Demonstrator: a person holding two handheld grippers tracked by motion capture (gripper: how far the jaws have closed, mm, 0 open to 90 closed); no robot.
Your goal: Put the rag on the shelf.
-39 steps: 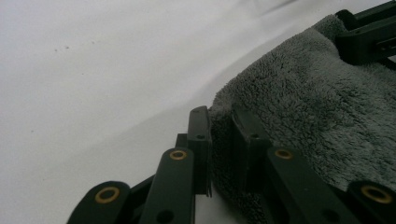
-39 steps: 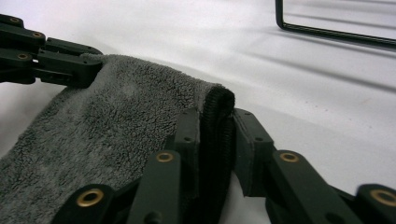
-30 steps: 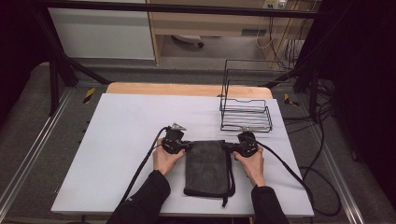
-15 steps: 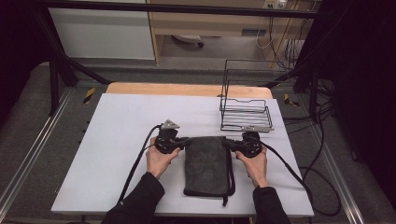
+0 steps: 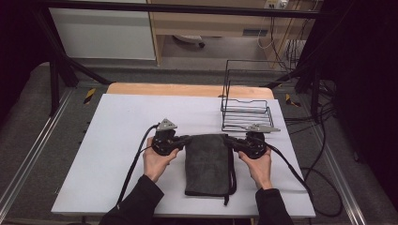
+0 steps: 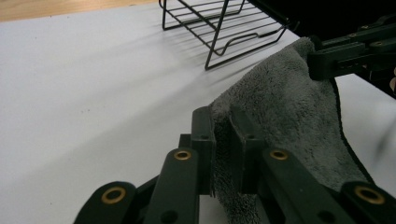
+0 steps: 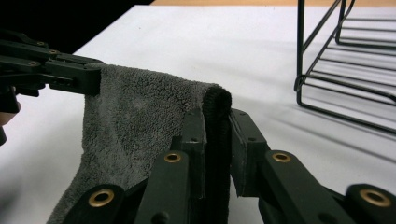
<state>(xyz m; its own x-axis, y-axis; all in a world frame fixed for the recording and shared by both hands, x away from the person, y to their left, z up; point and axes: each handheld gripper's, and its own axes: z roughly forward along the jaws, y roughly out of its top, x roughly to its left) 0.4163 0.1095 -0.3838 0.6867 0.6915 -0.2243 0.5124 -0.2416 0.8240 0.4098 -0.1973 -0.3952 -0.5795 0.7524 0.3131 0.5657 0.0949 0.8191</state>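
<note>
A dark grey folded towel (image 5: 207, 164) hangs between the two grippers over the white table, its far edge lifted and its near end resting on the table. My left gripper (image 5: 184, 140) is shut on the towel's far left corner (image 6: 222, 121). My right gripper (image 5: 230, 141) is shut on the far right corner (image 7: 215, 100), the dark hem pinched between its jaws. In the left gripper view the right gripper (image 6: 322, 58) grips the opposite corner. The right gripper view shows the left gripper (image 7: 91, 79) at the towel's other corner.
A black wire rack (image 5: 246, 105) stands on the table just behind my right gripper, also seen as the wire rack (image 6: 224, 28) and the wire rack (image 7: 345, 65). The white table (image 5: 117, 140) spreads out to the left. Cables trail off both grippers toward the near edge.
Both grippers have risen and moved a little farther away with the towel's far corners, lifting its far edge off the table. The jaws stay closed on the cloth.
</note>
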